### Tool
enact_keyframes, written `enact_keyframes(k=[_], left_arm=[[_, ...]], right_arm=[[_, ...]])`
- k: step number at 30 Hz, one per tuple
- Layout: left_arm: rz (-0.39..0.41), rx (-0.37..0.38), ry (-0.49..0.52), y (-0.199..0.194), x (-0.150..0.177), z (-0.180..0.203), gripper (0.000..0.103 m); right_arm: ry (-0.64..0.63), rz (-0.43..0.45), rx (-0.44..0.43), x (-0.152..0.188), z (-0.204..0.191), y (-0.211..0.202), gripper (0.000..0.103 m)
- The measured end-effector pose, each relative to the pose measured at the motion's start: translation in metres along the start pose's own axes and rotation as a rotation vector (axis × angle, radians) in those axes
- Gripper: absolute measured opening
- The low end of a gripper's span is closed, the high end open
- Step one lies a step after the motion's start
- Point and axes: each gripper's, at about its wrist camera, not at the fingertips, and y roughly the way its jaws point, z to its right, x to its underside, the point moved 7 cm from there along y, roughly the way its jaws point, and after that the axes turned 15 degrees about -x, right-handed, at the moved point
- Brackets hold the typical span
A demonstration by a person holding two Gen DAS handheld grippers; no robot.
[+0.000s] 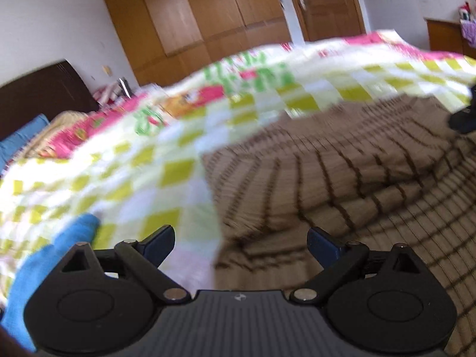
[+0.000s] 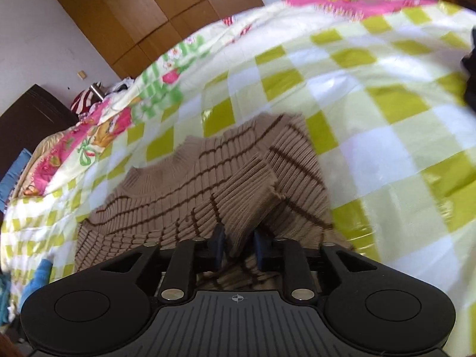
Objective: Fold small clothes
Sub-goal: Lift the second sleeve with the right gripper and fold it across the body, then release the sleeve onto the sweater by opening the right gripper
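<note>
Left wrist view
My left gripper [image 1: 241,245]: its jaws stand wide apart at the bottom of the frame, with nothing between them.
Sweater [image 1: 342,175]: tan ribbed knit with dark brown stripes, filling the right and lower right of the frame, blurred. Its left edge runs down toward the gap between my fingers.
Quilt [image 1: 119,172]: green-and-white checks with a pink floral border, spread across the left and centre, under the sweater.
Blue cloth [image 1: 53,261]: lower left, lying on the quilt just beside my left finger.
Dark shape [image 1: 464,116]: at the right edge, over the sweater; I cannot tell what it is.
Wardrobe [image 1: 208,9]: brown wooden doors across the top centre.
Headboard [image 1: 38,95]: dark, at the left edge.

Right wrist view
My right gripper [image 2: 238,245]: jaws drawn close, pinching a fold of the sweater at bottom centre.
Sweater [image 2: 184,190]: centre of the frame, on the quilt, its collar toward the upper left. A ribbed cuff or hem is lifted up from my fingers.
Quilt [image 2: 386,119]: fills the right and upper half around the sweater.
Blue cloth [image 2: 41,273]: lower left edge, apart from the sweater.
Wardrobe [image 2: 142,9]: top left to centre.
</note>
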Motion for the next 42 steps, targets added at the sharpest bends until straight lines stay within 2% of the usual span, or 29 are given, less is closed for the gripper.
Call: enact_keyframes(k=[3, 5, 9, 13, 15, 17, 18, 19, 20, 22, 23, 26, 30, 32, 37, 38, 42], left_arm=[[0.028, -0.023, 0.025, 0.010, -0.006, -0.002, 0.103], [0.030, -0.030, 0.071, 0.018, -0.005, 0.002, 0.103], [0.088, -0.042, 0.202, 0.021, 0.003, 0.011, 0.103], [0.124, -0.029, 0.268, 0.024, 0.008, 0.018, 0.103], [0.122, -0.007, 0.262, 0.027, 0.006, 0.020, 0.095], [0.106, 0.029, 0.230, 0.031, 0.003, 0.019, 0.077], [0.092, 0.045, 0.205, 0.034, 0.002, 0.016, 0.072], [0.075, 0.059, 0.178, 0.037, 0.002, 0.013, 0.062], [0.059, 0.072, 0.152, 0.039, 0.002, 0.009, 0.057], [0.043, 0.085, 0.104, 0.040, 0.004, 0.000, 0.048], [0.039, 0.090, 0.087, 0.038, 0.005, -0.004, 0.043], [0.019, 0.084, 0.074, 0.032, 0.015, -0.014, 0.040], [-0.032, 0.073, 0.100, 0.038, 0.033, -0.017, 0.041], [-0.021, 0.073, 0.094, 0.032, 0.031, -0.021, 0.042], [0.030, 0.079, 0.049, 0.015, 0.010, -0.028, 0.042], [0.043, 0.088, 0.028, 0.012, 0.005, -0.028, 0.042], [0.099, 0.121, -0.019, 0.005, -0.011, -0.020, 0.044]], right_arm=[[-0.180, 0.032, 0.049, 0.004, -0.023, -0.022, 0.025], [-0.347, 0.014, 0.038, 0.012, -0.054, -0.023, 0.025], [-0.656, -0.107, -0.084, 0.045, -0.114, 0.007, 0.024], [-0.900, -0.201, -0.144, 0.081, -0.145, 0.038, 0.023], [-1.002, -0.232, -0.143, 0.092, -0.153, 0.052, 0.023], [-1.076, -0.256, -0.124, 0.098, -0.155, 0.064, 0.023], [-1.109, -0.277, -0.125, 0.101, -0.156, 0.069, 0.023], [-1.136, -0.297, -0.125, 0.104, -0.156, 0.074, 0.023], [-1.158, -0.306, -0.116, 0.106, -0.156, 0.078, 0.023], [-1.172, -0.325, -0.100, 0.106, -0.155, 0.082, 0.018], [-1.157, -0.325, -0.103, 0.105, -0.156, 0.080, 0.011], [-1.090, -0.329, -0.157, 0.107, -0.165, 0.065, 0.000], [-1.069, -0.367, -0.191, 0.123, -0.166, 0.058, 0.000], [-1.038, -0.396, -0.194, 0.126, -0.162, 0.059, 0.000], [-0.909, -0.263, -0.180, 0.092, -0.152, 0.033, 0.002], [-0.899, -0.235, -0.156, 0.084, -0.147, 0.030, 0.006], [-0.819, -0.136, 0.018, 0.055, -0.107, 0.021, 0.007]])
